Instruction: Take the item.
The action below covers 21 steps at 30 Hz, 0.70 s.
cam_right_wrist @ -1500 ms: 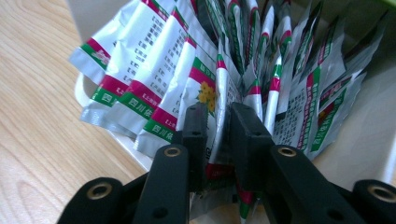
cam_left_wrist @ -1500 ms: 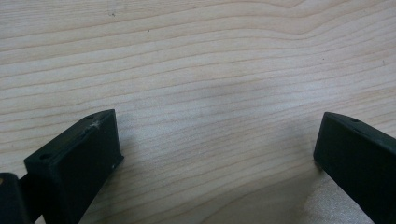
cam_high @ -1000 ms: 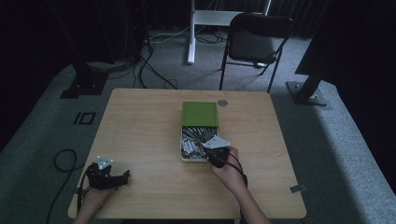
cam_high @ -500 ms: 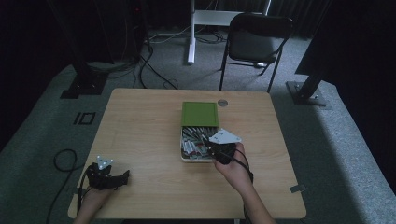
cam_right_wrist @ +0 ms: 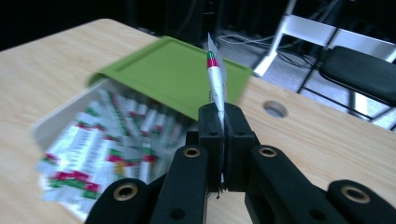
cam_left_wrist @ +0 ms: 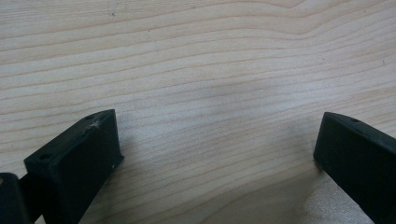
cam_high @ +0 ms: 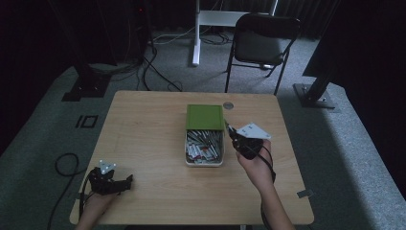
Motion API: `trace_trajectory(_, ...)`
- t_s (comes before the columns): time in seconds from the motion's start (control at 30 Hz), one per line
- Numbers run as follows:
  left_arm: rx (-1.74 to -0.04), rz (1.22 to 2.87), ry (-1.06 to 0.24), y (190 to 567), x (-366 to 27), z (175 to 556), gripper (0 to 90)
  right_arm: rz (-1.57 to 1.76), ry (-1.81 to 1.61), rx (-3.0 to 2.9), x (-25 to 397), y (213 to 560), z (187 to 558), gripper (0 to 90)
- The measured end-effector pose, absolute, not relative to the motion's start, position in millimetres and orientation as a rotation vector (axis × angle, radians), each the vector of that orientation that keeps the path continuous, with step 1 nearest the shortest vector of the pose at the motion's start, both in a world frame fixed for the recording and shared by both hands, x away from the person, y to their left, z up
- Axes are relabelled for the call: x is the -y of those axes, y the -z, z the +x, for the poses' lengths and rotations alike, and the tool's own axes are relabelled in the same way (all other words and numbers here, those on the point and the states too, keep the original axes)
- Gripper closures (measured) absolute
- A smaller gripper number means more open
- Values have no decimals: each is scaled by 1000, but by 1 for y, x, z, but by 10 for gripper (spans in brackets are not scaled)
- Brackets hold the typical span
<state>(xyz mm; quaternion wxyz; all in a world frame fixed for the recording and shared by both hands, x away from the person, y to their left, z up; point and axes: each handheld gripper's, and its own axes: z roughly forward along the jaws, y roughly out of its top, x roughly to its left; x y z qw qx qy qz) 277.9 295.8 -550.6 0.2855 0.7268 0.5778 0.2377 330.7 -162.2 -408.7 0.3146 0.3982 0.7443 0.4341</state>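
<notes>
Right gripper view: the thin silver sachet with a red-and-green end [cam_right_wrist: 215, 81] is hidden at its lower part between the closed black fingers [cam_right_wrist: 211, 135]. The printed sachets [cam_right_wrist: 100, 140] in the white rectangular box [cam_right_wrist: 49, 125] at 9 o'clock are blurred; print unreadable. The flat green plastic lid [cam_right_wrist: 168, 74] covers the box's far end.

Left gripper view: both black fingers [cam_left_wrist: 79, 158] are cut off by the bottom edge, the one at 4 o'clock also by the right edge.

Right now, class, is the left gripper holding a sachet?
No: the left gripper stands open over bare light wooden table.
</notes>
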Motion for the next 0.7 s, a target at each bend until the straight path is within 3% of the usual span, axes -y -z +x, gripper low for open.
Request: trace_trajectory(0.7,-1546,1944,-634,551,-296,278,13,1307,-913,-1839,237,454,370,887)
